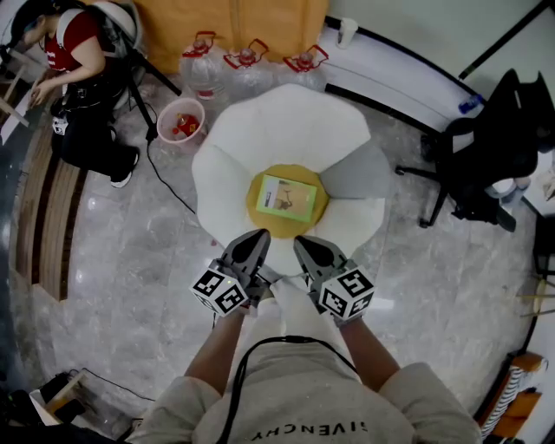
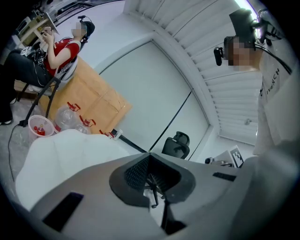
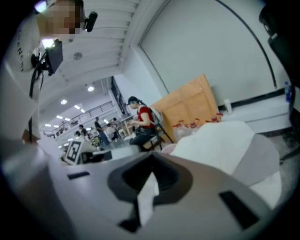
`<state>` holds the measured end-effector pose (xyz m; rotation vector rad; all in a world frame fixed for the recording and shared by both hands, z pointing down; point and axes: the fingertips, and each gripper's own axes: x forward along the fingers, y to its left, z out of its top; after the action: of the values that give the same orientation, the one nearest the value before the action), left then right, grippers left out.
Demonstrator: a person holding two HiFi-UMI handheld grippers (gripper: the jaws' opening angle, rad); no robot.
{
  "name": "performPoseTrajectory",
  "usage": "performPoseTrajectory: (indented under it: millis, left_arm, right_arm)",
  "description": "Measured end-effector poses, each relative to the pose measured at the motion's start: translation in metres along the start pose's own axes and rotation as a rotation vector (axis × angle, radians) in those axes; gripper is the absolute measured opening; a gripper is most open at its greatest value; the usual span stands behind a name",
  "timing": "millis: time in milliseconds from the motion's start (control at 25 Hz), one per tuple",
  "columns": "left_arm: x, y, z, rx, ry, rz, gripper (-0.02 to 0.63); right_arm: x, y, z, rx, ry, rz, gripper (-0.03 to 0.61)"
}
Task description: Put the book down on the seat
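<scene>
A green-and-white book [image 1: 287, 197] lies flat on the yellow centre cushion [image 1: 260, 217] of a flower-shaped seat with white petals [image 1: 286, 121] and one grey petal [image 1: 355, 173]. Both grippers hang close to my body, nearer to me than the seat's front edge and apart from the book. My left gripper [image 1: 257, 236] has its jaws together and holds nothing. My right gripper [image 1: 302, 243] is likewise shut and empty. In the left gripper view the closed left gripper [image 2: 152, 180] points level over a white petal [image 2: 70, 150]. In the right gripper view the shut right gripper [image 3: 150, 180] points past the seat [image 3: 220, 140].
Behind the seat stand three large water bottles [image 1: 247, 65], a pink bucket [image 1: 180, 120] and an orange board [image 1: 234, 22]. A seated person in red [image 1: 74, 52] works at far left beside a tripod. A black office chair [image 1: 486, 156] stands at right. A cable runs across the marble floor [image 1: 156, 260].
</scene>
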<state>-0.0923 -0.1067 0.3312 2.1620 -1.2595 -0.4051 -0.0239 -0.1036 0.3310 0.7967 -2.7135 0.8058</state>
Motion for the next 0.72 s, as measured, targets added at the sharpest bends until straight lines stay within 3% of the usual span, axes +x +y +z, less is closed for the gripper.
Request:
performPoseTrajectory:
  millis: [360,520,720]
  left_arm:
    - [-0.011,-0.022,0.02,-0.003,-0.017,-0.027,0.024]
    - [-0.013,-0.032,0.029,-0.035,-0.031,-0.043,0.023]
    - [-0.012,-0.047,0.039,-0.006,-0.036,-0.078,0.023]
  right_arm:
    - [-0.018,0.018,0.029,0.037,-0.061,0.001,0.015]
    - [-0.026,0.028,0.035,0.01,-0.052,0.005,0.015]
    - [-0.039,0.036,0.046,-0.014,-0.061,0.003,0.015]
